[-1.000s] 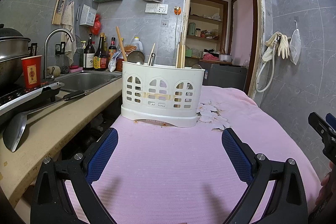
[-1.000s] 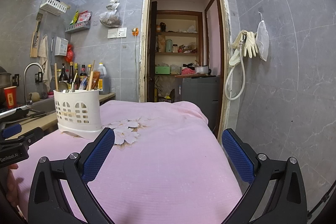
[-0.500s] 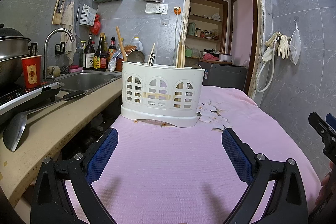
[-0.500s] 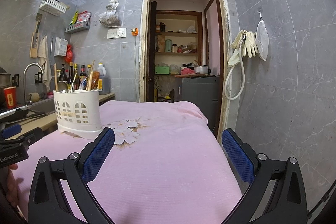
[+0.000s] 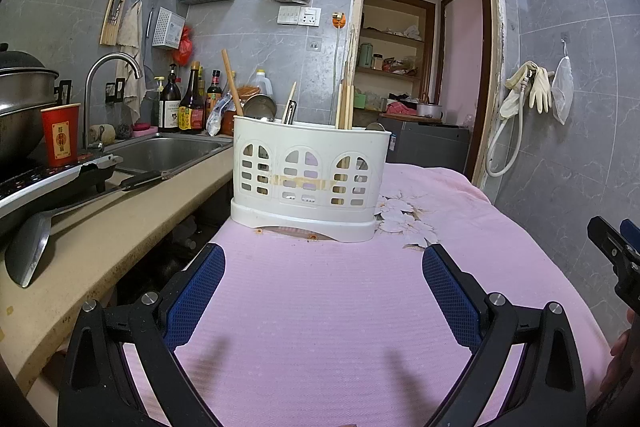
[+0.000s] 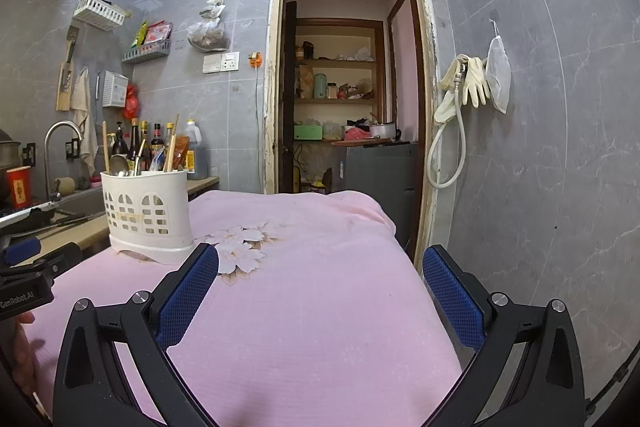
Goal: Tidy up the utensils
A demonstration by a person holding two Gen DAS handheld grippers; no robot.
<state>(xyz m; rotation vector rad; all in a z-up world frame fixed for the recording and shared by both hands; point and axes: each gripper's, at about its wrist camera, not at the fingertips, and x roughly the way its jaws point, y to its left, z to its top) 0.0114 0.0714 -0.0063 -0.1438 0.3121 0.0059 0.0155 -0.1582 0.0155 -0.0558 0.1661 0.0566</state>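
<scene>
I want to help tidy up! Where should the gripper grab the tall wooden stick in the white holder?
Probably the bare upper end of the wooden stick, from above. It leans up out of the white holder, which hides its lower part. The open left gripper faces it.

One caddy (image 5: 310, 179), one ladle (image 5: 32, 247), two tongs (image 5: 324, 291)

The pink cloth (image 5: 320, 327) lies bare between the left gripper (image 5: 323, 279) and the caddy (image 5: 310, 175), so the way straight ahead is free — only the caddy itself stands there, with chopsticks (image 5: 345, 105) and a spoon (image 5: 260, 107) rising above its rim. To the left the counter (image 5: 100, 239) edge runs close beside the cloth, and a ladle (image 5: 44, 231) lies on it. In front of the right gripper (image 6: 320, 281) the cloth is bare up to its far edge — on the right the wall (image 6: 560, 187) is near.
</scene>
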